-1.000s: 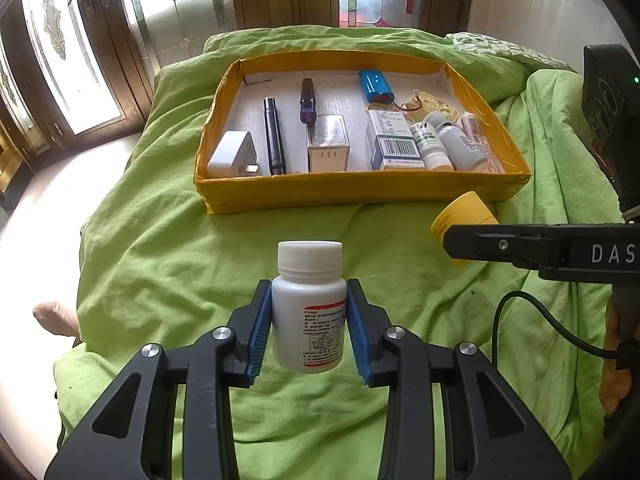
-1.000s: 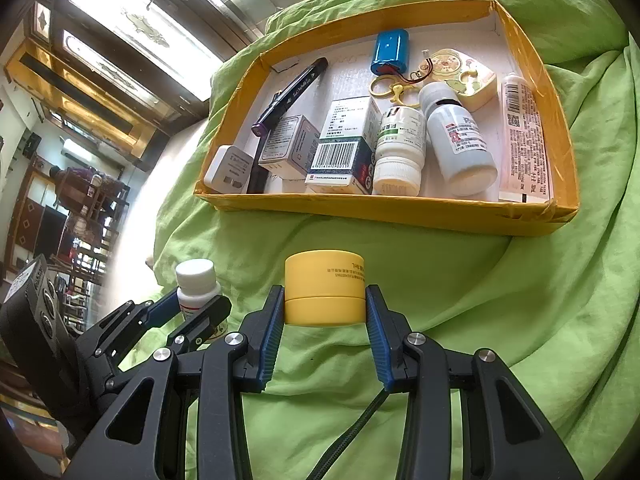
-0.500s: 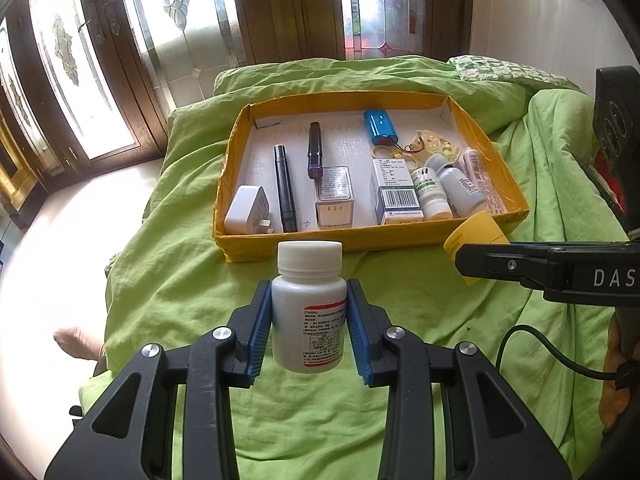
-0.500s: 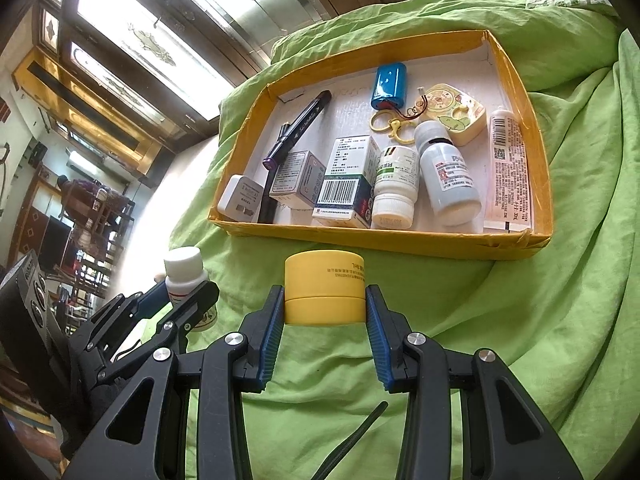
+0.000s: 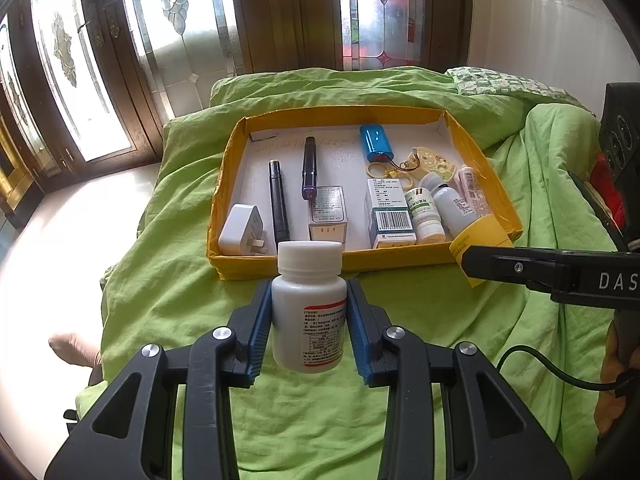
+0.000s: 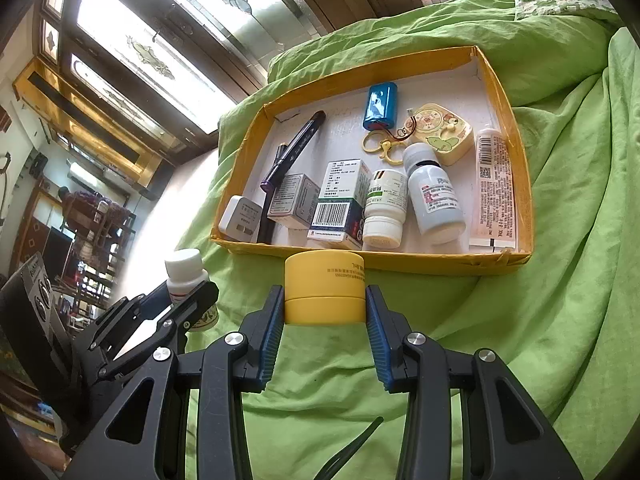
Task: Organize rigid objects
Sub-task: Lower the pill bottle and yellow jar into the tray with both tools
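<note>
Two grippers, each clamped on one container, above the green bedcover.

The left gripper [image 5: 308, 328] pinches an upright smooth white plastic bottle [image 5: 308, 312]; the right gripper [image 6: 325, 320] squeezes a squat round yellow jar [image 6: 324, 288]. Beyond, on the wrinkled sheet [image 5: 168, 296], the yellow cardboard tray [image 6: 400, 260] holds roughly a dozen items, including two bottles and two boxes.
</note>
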A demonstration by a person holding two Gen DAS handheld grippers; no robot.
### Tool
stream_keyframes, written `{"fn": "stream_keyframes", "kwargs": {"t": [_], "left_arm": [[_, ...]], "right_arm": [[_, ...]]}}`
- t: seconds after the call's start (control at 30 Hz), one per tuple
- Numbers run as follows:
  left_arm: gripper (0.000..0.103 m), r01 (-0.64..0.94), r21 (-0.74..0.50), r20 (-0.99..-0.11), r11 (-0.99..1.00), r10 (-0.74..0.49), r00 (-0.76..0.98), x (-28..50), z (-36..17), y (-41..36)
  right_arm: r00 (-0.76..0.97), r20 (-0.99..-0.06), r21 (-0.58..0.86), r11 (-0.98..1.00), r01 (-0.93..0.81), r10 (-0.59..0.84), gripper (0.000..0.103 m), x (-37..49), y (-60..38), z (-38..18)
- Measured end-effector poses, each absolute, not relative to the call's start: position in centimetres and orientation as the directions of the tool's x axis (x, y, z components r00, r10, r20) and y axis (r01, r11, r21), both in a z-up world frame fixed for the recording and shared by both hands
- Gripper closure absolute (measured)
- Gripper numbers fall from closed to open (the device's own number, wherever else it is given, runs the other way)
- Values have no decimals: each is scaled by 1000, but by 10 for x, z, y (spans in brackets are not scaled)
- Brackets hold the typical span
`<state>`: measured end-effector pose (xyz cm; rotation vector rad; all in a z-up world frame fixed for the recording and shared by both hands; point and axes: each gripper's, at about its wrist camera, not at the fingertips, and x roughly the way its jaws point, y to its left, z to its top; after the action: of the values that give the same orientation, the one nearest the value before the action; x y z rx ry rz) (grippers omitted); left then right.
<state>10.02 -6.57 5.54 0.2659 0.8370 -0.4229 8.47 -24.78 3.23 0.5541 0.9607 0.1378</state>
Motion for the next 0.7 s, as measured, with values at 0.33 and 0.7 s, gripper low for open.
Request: {"fn": "stream_keyframes", "kwargs": {"t": [0.33,0.7], "left_arm": [[69,468,62,-762,882,-261,593,106,54,-69],[69,475,72,-758,877,-262,598,116,56,-75]], "right_arm": [[594,-731,499,857,128,337,67,87,-254,40],[620,-721,483,866,130,309,67,96,-268,53]]}}
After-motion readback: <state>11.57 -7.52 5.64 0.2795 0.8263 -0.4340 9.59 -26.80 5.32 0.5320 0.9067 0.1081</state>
